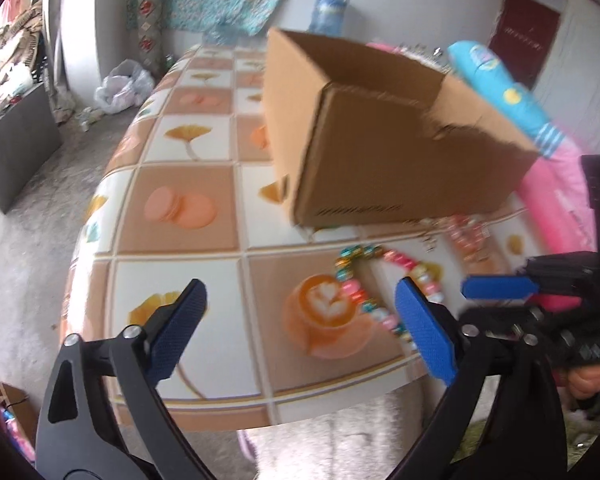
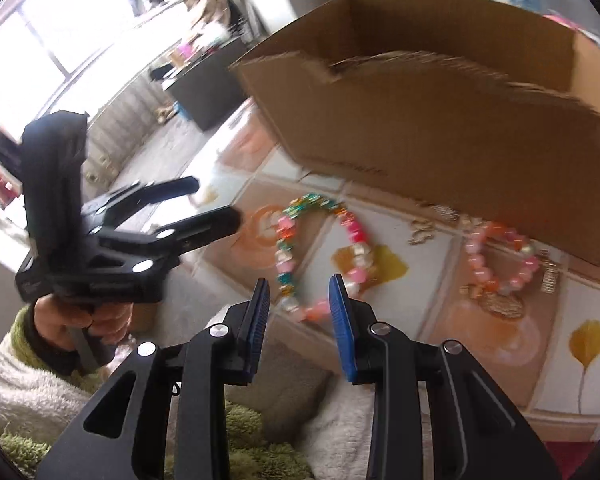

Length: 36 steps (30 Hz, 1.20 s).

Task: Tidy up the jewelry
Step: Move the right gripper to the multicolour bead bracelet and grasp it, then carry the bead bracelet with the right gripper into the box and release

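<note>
A multi-coloured bead bracelet (image 1: 356, 280) (image 2: 284, 248) lies on the tiled tablecloth (image 1: 188, 248) near the front edge. A pink bead bracelet (image 2: 478, 264) (image 1: 466, 236) lies further right, close to an open cardboard box (image 1: 380, 140) (image 2: 440, 120). Small gold pieces (image 2: 500, 304) rest beside it. My left gripper (image 1: 300, 320) hovers over the table's front edge, jaws wide open and empty, with the multi-coloured bracelet just past its right finger. My right gripper (image 2: 300, 312) has its jaws partly apart with nothing pressed between the pads; the bracelet's near end shows beyond them.
The box has a torn near wall and its inside is hidden. Pink and blue rolled items (image 1: 540, 120) lie behind it. A person's hand (image 2: 80, 320) in fleecy sleeves holds the left gripper (image 2: 216, 200). The floor with bags lies off the table's left.
</note>
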Tool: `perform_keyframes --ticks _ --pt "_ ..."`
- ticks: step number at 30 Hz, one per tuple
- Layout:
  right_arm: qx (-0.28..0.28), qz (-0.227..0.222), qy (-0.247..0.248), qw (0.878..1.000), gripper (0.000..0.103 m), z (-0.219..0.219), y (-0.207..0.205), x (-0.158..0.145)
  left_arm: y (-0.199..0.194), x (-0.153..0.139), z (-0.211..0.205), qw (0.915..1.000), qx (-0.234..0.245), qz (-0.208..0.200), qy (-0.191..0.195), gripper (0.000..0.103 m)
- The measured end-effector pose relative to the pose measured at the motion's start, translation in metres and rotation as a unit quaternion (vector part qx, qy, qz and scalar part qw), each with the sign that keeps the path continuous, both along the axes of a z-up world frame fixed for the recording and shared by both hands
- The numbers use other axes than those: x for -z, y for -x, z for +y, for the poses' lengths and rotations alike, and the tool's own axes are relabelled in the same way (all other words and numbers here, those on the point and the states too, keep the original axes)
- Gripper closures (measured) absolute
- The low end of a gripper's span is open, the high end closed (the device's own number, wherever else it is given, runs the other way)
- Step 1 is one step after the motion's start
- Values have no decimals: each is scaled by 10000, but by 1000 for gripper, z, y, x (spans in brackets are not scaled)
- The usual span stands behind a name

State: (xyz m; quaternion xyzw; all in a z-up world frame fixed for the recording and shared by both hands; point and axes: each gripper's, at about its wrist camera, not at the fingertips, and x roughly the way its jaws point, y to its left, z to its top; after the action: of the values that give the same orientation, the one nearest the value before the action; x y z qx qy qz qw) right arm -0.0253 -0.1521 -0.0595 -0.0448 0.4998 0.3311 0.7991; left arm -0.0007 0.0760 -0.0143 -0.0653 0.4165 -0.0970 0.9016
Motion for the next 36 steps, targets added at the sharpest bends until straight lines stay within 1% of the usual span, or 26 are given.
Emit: perform_keyframes --ticks 1,2,4,5,7,8,10,11,13,14,17,23,27,28,29,32,35,36 --pt "122 -29 49 9999 72 -3 -3 1 0 0 -2 9999 55 -24 97 18" --pt "245 -52 105 9996 72 -6 -6 2 -1 0 -5 9997 133 -14 219 24" --pt "402 -78 233 9989 72 -6 -13 5 -2 1 -12 9994 195 38 286 30" --pt "440 -97 290 9986 72 -5 -14 6 -3 3 -15 9993 234 61 292 37" --pt "418 -114 324 9985 73 3 -19 9 -4 7 -20 9991 287 123 280 43" --pt "407 -155 368 9984 73 6 -19 8 -6 9 -23 9989 318 168 301 50" --pt "322 -261 498 9979 75 17 -19 10 -10 13 -26 9984 338 251 387 56" --pt "284 -311 566 9975 76 20 -19 11 -13 16 -27 9982 330 316 395 61" --pt "221 -398 683 9966 78 27 -19 12 -17 20 -30 9981 328 406 331 68" --pt "195 -453 760 9959 79 29 -19 12 -20 22 -32 9981 337 454 235 72" --pt "147 -478 855 9951 82 34 -18 14 -24 25 -38 9979 392 505 59 78" --pt "81 -458 888 9950 84 36 -17 16 -32 25 -46 9977 395 506 -217 80" --pt "80 -487 928 9945 87 46 -21 18 -36 24 -50 9969 393 521 -442 80" --pt "89 -501 942 9942 88 47 -22 19 -37 24 -52 9965 382 531 -526 80" --pt "103 -511 956 9941 91 49 -22 19 -38 24 -52 9961 385 539 -582 80" --pt "168 -488 961 9940 91 52 -25 21 -38 23 -57 9937 375 620 -853 81" --pt "222 -489 935 9942 91 53 -25 20 -36 23 -58 9917 374 705 -1008 82" --pt "240 -490 919 9943 91 49 -25 20 -35 22 -57 9914 377 717 -1023 83"
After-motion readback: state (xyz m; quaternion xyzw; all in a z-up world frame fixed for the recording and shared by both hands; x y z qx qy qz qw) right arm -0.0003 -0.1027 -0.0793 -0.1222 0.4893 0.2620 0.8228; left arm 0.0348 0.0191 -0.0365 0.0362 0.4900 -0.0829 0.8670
